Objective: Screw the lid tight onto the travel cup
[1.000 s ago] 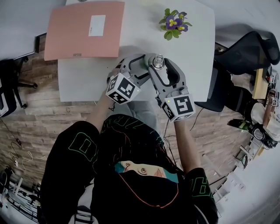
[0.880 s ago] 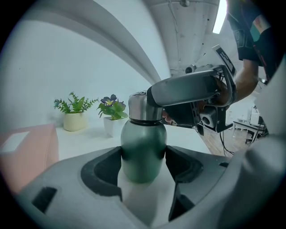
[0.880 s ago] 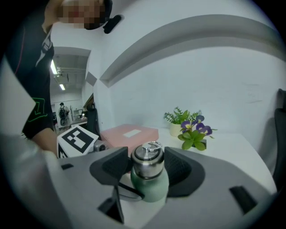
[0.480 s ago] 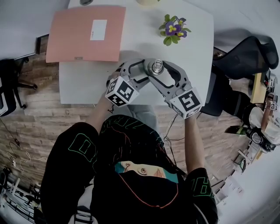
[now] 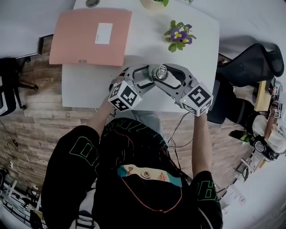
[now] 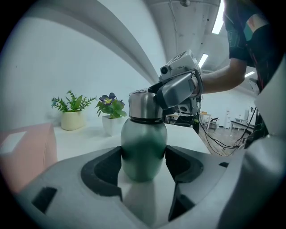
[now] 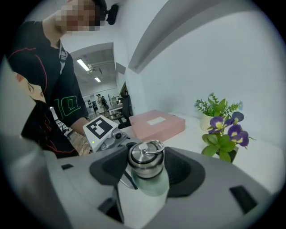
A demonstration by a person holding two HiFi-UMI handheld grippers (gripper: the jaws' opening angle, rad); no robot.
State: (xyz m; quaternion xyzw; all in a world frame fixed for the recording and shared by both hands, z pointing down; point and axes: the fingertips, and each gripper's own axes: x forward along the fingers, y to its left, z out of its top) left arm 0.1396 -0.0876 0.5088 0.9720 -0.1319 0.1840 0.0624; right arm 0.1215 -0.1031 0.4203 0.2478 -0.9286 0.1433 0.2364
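A green travel cup [image 6: 143, 147] with a steel lid [image 7: 145, 156] stands on the white table [image 5: 89, 85] near its front edge. My left gripper [image 6: 143, 159] is shut on the cup's green body, a black pad pressing each side. My right gripper [image 7: 145, 165] comes in from the right at lid height. Its jaws have just been closing, with the lid between them, and both pads touch the lid's sides. From the head view, both grippers meet at the cup [image 5: 160, 71], left gripper [image 5: 151, 77] and right gripper [image 5: 166, 77].
A pink folder [image 5: 91, 36] lies at the table's back left. A small pot of purple flowers [image 5: 178, 35] stands behind the cup, with another plant pot [image 5: 154, 3] at the far edge. A black office chair [image 5: 250, 53] is to the right of the table.
My right gripper has swung round the cup, its marker cube moving right and further from me. My left gripper and the cup's body have stayed put.
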